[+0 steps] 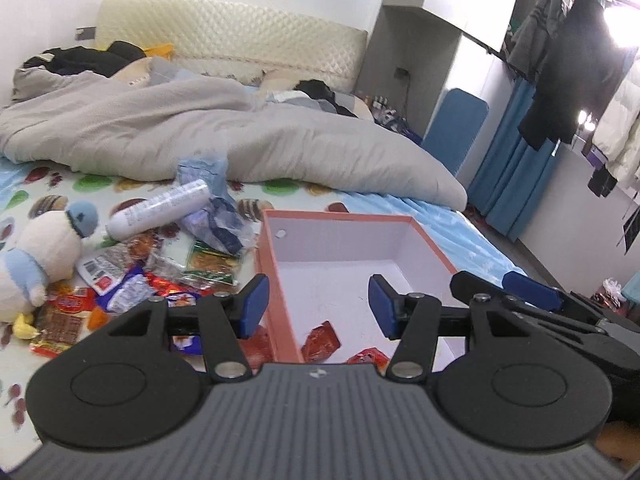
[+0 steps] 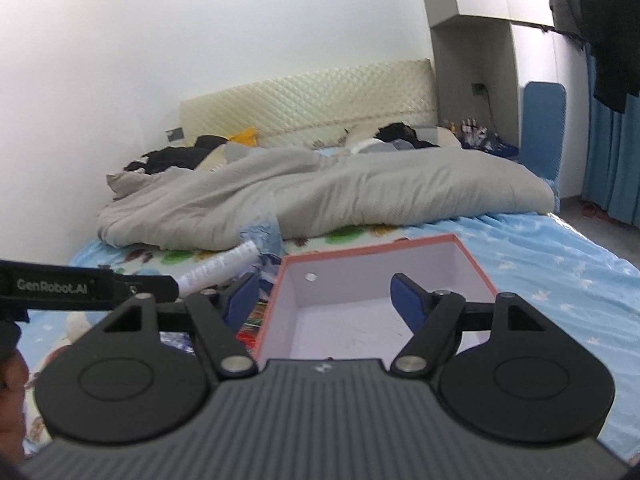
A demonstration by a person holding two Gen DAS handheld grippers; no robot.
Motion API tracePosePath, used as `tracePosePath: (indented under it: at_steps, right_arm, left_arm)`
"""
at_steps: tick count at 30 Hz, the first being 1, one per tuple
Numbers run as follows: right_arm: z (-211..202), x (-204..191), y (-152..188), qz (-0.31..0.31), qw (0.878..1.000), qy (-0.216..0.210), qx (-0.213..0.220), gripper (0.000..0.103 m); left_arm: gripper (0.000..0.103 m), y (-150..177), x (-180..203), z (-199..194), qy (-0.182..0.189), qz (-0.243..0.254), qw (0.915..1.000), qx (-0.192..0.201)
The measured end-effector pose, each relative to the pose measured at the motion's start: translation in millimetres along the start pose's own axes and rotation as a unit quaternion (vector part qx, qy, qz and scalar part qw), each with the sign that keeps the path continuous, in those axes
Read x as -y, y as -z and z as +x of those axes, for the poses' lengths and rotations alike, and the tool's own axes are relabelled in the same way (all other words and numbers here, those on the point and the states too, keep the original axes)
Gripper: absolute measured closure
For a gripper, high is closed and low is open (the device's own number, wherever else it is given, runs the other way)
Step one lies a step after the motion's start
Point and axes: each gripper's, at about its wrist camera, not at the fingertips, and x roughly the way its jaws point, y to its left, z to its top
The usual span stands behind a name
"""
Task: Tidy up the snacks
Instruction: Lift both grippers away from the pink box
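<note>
Snacks [image 1: 132, 280] lie heaped on the bed left of the box [image 1: 280, 280]; two red packets [image 1: 320, 338] already sit at its near end. Left gripper [image 1: 318, 306] and right gripper [image 2: 324, 300] hang spread and empty over that one box. Slippery wrappers may slide from a pinch, and one bottle [image 1: 160, 208] and one plush [image 1: 36, 256] crowd the pile.

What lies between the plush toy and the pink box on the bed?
In the left wrist view, a pile of snack packets covers the bed between the plush toy and the pink box.
</note>
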Motion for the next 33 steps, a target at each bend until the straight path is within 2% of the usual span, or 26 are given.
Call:
tracePosePath:
  at_steps: [5, 12, 17, 21, 25, 33]
  right_arm:
    - [-9, -21, -3, -0.011, 1.000, -0.018, 0.010, 0.029]
    - [-19, -53, -7, -0.030, 0.998, -0.047, 0.019, 0.029]
    - [-33, -71, -9, -0.037, 0.997, -0.062, 0.032, 0.029]
    - [-38, -87, -9, -0.047, 0.996, -0.074, 0.034, 0.029]
    - [-39, -100, -2, -0.050, 0.995, -0.087, 0.024, 0.029]
    - [-43, -110, 22, -0.051, 0.995, -0.091, 0.004, 0.029]
  left_arm:
    - [0.042, 3, -20, -27, -0.011, -0.017, 0.9998, 0.003]
    - [0.042, 0, -36, -65, -0.022, -0.020, 0.9990, 0.033]
    - [0.042, 3, -60, -85, -0.039, -0.037, 0.9977, 0.040]
    - [0.042, 9, -79, -100, -0.045, -0.055, 0.9969, 0.034]
    - [0.042, 16, -90, -113, -0.056, -0.053, 0.9964, 0.035]
    - [0.042, 41, -109, -121, -0.075, -0.059, 0.9953, 0.015]
